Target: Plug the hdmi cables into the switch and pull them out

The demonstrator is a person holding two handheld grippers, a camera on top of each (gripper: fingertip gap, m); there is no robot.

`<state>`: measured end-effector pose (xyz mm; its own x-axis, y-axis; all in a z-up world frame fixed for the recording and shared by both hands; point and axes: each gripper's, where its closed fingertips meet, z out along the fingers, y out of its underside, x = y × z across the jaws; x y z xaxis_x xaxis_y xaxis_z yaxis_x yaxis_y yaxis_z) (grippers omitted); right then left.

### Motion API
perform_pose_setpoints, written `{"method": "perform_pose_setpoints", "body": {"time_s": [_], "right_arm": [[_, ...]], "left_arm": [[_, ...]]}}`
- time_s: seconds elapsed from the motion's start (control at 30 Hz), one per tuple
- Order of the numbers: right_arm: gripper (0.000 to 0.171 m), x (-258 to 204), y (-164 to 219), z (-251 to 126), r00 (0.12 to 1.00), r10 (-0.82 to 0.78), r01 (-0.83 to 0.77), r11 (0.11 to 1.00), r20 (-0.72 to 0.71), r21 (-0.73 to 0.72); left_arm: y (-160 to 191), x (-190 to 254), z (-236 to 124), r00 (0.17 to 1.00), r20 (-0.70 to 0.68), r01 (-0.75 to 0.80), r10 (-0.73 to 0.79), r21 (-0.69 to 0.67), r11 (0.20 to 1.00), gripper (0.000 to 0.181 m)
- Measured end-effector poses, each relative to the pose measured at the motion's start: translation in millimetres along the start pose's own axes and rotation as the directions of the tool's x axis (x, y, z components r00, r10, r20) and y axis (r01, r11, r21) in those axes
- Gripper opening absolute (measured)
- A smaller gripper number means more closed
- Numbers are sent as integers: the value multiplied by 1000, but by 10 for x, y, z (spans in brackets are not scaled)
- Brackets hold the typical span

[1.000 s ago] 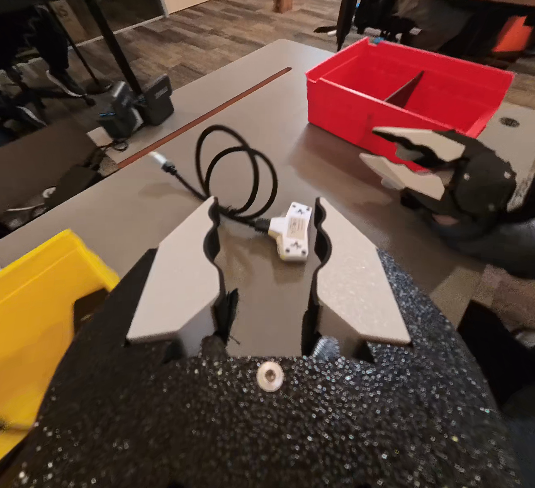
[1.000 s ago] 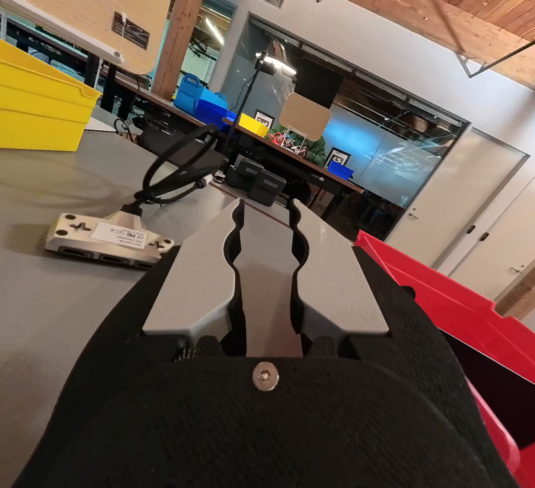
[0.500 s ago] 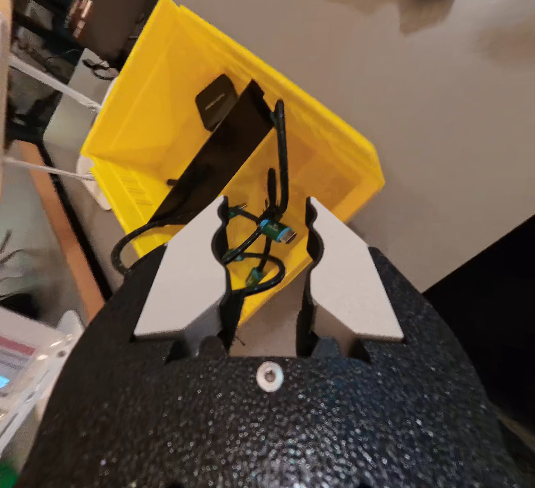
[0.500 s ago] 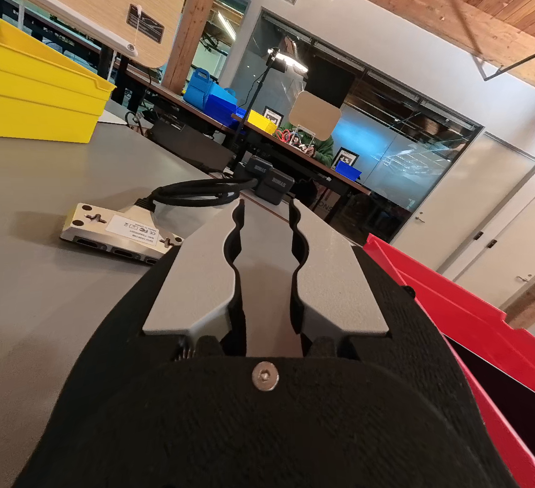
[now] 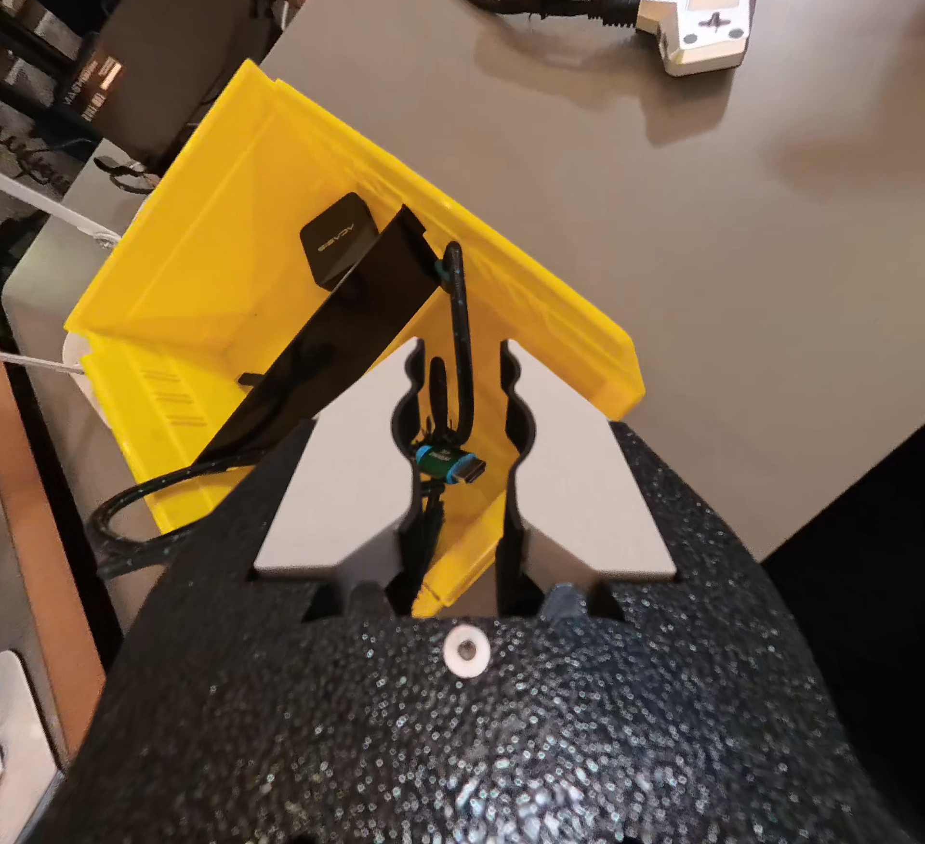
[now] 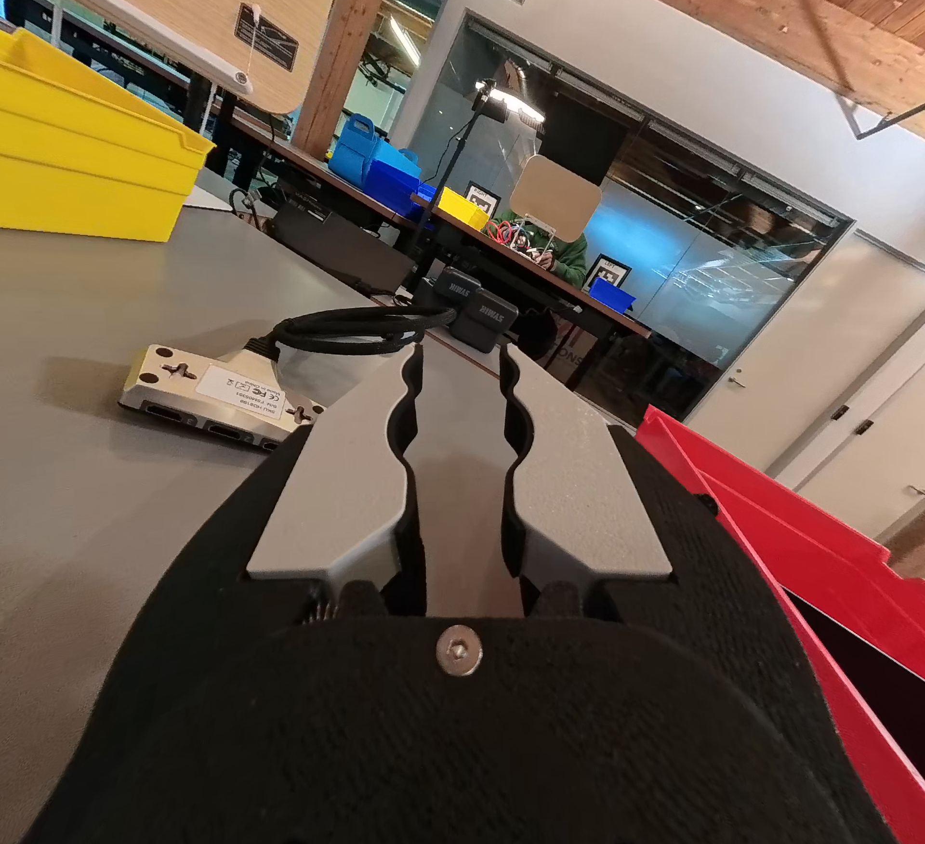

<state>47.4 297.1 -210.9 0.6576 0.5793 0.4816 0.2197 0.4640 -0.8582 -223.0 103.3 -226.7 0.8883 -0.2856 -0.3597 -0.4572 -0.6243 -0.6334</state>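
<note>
Over the yellow bin (image 5: 240, 229), the left tool (image 5: 458, 399) hangs open and empty above a green-tipped HDMI plug (image 5: 447, 463); the right tool (image 6: 459, 399), open and empty, rests near the switch (image 6: 210, 387).

The left gripper (image 5: 459, 359) is swinging away from the switch (image 5: 701, 4), now at one o'clock, and closing in over the yellow bin (image 5: 240, 229), jaws apart above the green-blue HDMI plug (image 5: 448, 462).
</note>
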Motion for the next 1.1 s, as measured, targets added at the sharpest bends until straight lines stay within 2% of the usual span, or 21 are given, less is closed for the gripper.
{"method": "perform_pose_setpoints", "body": {"time_s": [0.1, 0.2, 0.23, 0.37, 0.47, 0.6, 0.7, 1.0, 1.1], "right_arm": [[29, -7, 2, 1, 1000, 0, 0, 1000, 4, 0], [29, -14, -1, 1, 1000, -3, 3, 1000, 7, 1], [29, -16, -2, 1, 1000, -4, 4, 1000, 8, 2], [29, -12, 0, -1, 1000, -1, 1, 1000, 9, 2], [29, -12, 2, -1, 1000, 0, -1, 1000, 9, 1], [29, -24, 3, 3, 1000, -3, 3, 1000, 12, 0], [29, -24, 2, 3, 1000, -3, 3, 1000, 12, 0], [29, -19, 0, 4, 1000, -1, 1, 1000, 8, 0], [29, -11, -5, 3, 1000, 1, -1, 1000, 6, 3]], "left_arm": [[20, 26, 64, 1000, -16, -12, 11, -47, 999, 30], [50, -7, 92, 999, 2, -33, 33, -85, 996, 11], [45, -50, 92, 999, 30, -37, 40, -86, 996, 4], [-18, -228, -16, 989, 148, -15, 26, -74, 997, 4], [-173, -402, -241, 968, 252, 14, -16, 10, 1000, 4], [-490, -729, -731, 914, 386, 45, -123, 203, 978, 3], [-734, -922, -1111, 886, 424, 40, -189, 336, 941, 3], [-1548, -1103, -1842, 826, 542, -150, -156, 478, 865, 3], [-1920, -973, -1902, 861, 493, -185, -121, 526, 830, 3]]}}
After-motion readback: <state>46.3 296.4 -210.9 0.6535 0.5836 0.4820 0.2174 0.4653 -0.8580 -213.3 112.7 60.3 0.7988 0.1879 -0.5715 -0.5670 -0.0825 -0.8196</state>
